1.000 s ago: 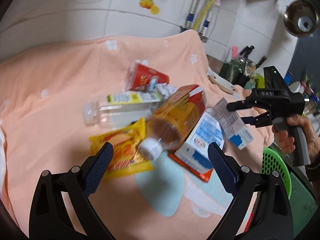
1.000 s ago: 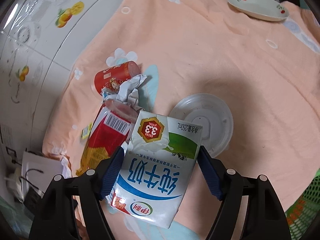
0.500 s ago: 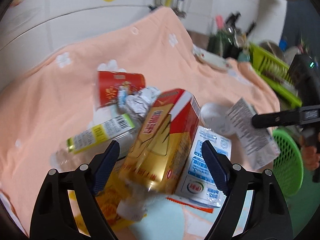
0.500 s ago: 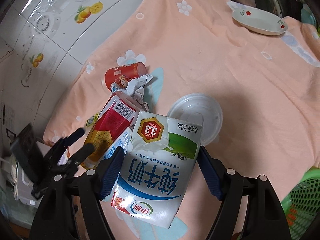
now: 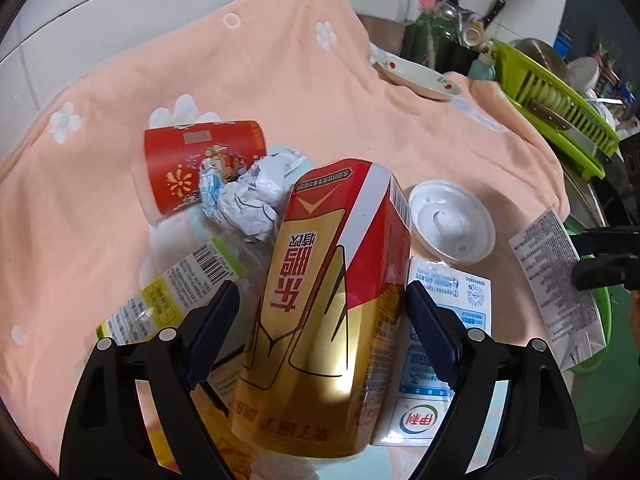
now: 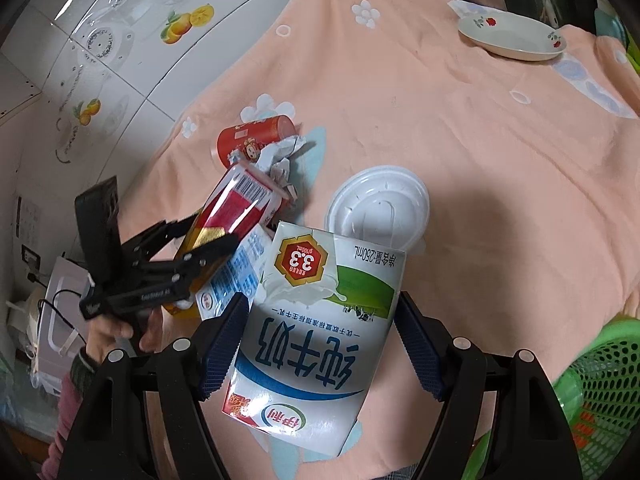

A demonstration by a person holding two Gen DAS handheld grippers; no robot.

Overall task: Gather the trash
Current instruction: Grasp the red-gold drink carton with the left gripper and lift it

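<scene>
Milk carton sits clamped in my right gripper, held clear of the trash pile for the green basket beside it. My left gripper straddles the red-gold bottle, jaws wide, right pad touching.

A peach cloth with white flowers. The bottle is gold and red, the carton white, blue and green, the cup red, the basket green.
</scene>
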